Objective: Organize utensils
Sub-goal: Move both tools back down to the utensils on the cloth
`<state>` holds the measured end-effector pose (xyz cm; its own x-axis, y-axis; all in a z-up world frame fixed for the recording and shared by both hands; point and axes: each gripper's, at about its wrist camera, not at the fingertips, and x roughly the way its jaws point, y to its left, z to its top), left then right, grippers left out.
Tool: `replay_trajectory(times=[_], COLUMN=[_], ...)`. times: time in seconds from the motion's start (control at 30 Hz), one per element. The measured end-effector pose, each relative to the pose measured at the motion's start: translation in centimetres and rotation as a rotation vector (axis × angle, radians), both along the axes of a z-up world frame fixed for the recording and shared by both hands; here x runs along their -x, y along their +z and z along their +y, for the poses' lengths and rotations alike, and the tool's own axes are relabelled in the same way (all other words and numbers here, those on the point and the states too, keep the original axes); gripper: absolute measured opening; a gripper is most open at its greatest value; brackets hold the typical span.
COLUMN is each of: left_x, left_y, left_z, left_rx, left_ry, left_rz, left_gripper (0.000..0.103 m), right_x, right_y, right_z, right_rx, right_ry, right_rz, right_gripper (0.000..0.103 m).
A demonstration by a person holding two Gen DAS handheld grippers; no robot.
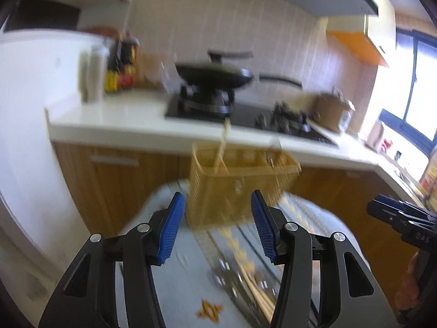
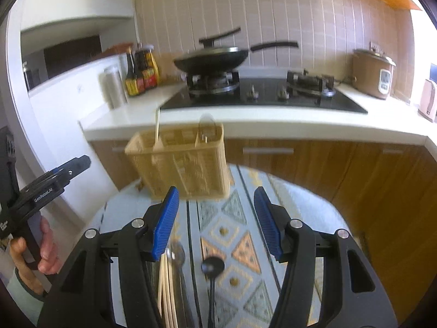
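Both the left gripper (image 1: 218,225) and right gripper (image 2: 215,222) hover with jaws apart and empty, near side of the yellow utensil basket (image 2: 180,164) on the patterned table (image 2: 300,205).

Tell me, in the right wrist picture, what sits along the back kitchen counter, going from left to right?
Dark sauce bottles → black frying pan on the left burner → empty right burner → brown rice cooker.
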<state>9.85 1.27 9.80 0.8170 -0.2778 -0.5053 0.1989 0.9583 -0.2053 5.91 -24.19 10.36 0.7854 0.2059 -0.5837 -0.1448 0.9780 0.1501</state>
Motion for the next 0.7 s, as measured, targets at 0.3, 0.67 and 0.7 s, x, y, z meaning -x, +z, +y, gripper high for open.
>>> replay_trajectory(times=[0.3,0.67,0.7], left_x=[-1.2,-4.4,-4.8], left_y=[-7.0,-12.6,-12.9], left_z=[-1.0,0.3,0.3], left_rx=[-0.069,0.096,0.094], left_ry=[-0.129,-0.189,-0.184], left_rz=[0.338,0.619,0.624], left_gripper=[0.049,0.047,0.047], right_x=[-1.3,-2.6,-2.6], right_y=[-7.4,-12.4,-12.4], right_z=[1.7,0.1,0.2], right_rx=[0.003,-0.059,-0.055], right_ry=[0.072,0.059,0.060], right_rz=[0.315,0.498,0.497], right_gripper=[0.054,0.054,0.054])
